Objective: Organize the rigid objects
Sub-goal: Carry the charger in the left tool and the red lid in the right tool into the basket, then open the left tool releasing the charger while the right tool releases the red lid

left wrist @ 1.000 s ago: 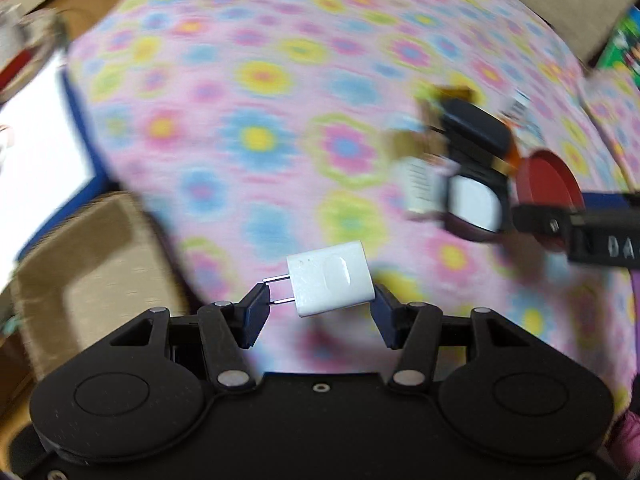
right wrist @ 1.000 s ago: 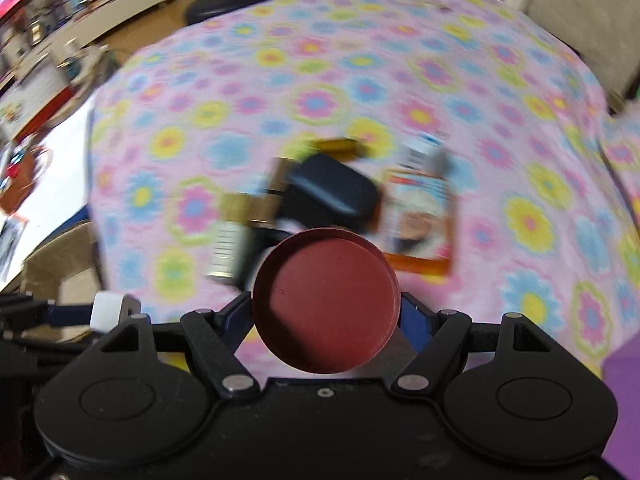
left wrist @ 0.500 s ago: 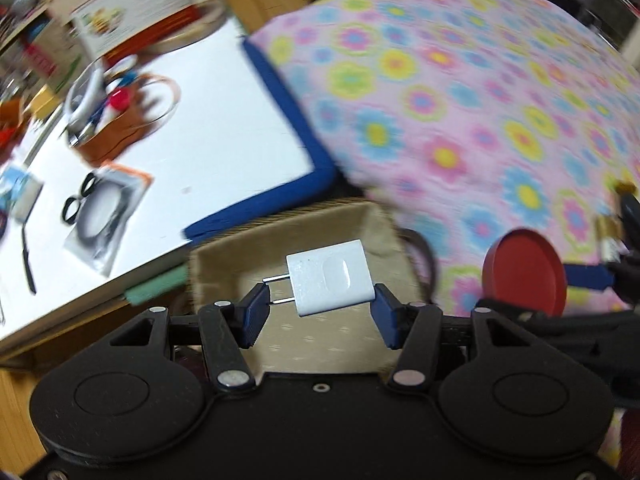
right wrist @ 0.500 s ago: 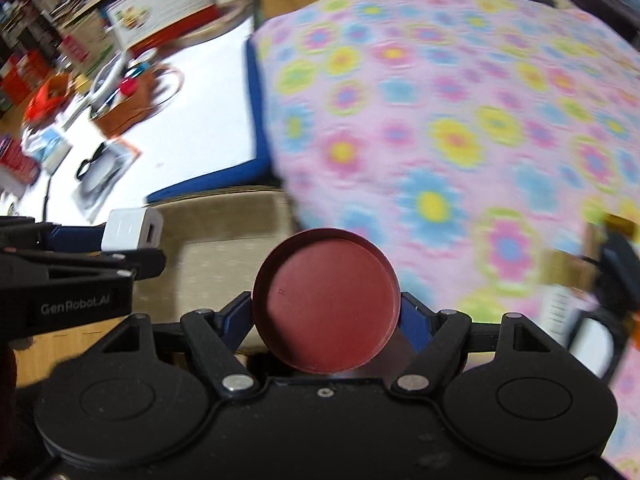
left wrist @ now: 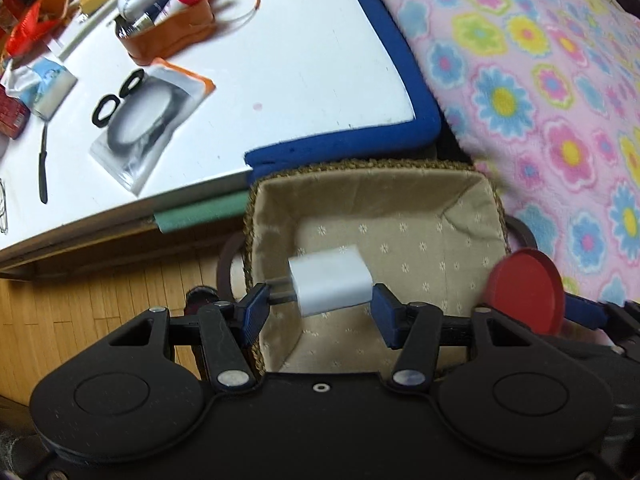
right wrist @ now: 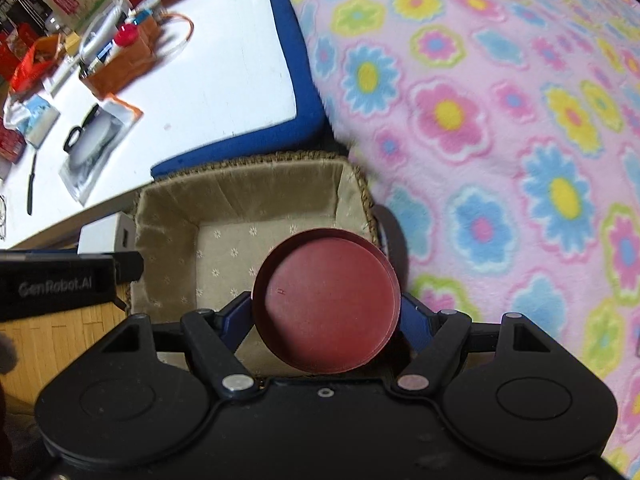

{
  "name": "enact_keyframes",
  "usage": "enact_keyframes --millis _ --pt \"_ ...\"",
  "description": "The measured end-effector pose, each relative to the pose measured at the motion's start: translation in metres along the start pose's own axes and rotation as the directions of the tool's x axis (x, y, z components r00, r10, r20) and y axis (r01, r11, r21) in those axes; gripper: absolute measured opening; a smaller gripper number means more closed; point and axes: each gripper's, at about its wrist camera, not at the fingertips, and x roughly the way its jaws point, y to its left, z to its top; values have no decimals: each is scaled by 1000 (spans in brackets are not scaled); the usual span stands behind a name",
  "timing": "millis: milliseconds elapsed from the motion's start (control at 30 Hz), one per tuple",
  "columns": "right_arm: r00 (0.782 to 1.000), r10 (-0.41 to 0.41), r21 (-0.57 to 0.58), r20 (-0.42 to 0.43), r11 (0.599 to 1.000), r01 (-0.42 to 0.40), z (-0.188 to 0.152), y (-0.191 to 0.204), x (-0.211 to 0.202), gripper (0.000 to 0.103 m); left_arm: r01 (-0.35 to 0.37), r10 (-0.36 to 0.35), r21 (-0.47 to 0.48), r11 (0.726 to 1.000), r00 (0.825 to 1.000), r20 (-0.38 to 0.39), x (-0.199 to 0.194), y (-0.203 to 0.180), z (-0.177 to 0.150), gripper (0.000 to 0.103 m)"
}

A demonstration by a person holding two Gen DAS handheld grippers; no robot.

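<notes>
While the lined basket point(left wrist: 400, 200) below holds nothing yet, the left gripper point(left wrist: 316, 306) clamps a white charger point(left wrist: 330, 282) above it and the right gripper point(right wrist: 326, 312) clamps a red lid point(right wrist: 326, 304), neither released.

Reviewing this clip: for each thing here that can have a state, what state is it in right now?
Left gripper: shut on the charger.
Charger: held above the basket, prongs pointing left.
Right gripper: shut on the red lid.
Red lid: held on edge, hollow side facing the camera, over the basket.
Basket: open, nothing visible on its lining.
Plastic pouch: lying flat on the white table.
</notes>
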Motion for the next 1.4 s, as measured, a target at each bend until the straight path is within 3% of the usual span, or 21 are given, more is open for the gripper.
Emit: enact_keyframes --millis 167,700,933,1200,1400 --pt "1000 -7 8 -9 1000 8 2 2 8 80 -34 33 28 999 999 29 -3 -7 0 62" --pt "999 -28 -10 -26 1000 27 -5 -5 20 80 -52 52 17 998 999 10 -1 -7 2 63" --pt "997 47 -78 -60 996 -52 -32 -15 2 80 -64 64 31 997 998 10 0 -10 1 63" --pt "994 20 -92 -109 995 -30 -52 -20 15 80 -79 78 56 995 997 12 0 -13 -2 63" --pt "991 -54 -186 -125 982 30 -61 -1 35 80 -71 70 46 996 997 10 0 -12 -2 63"
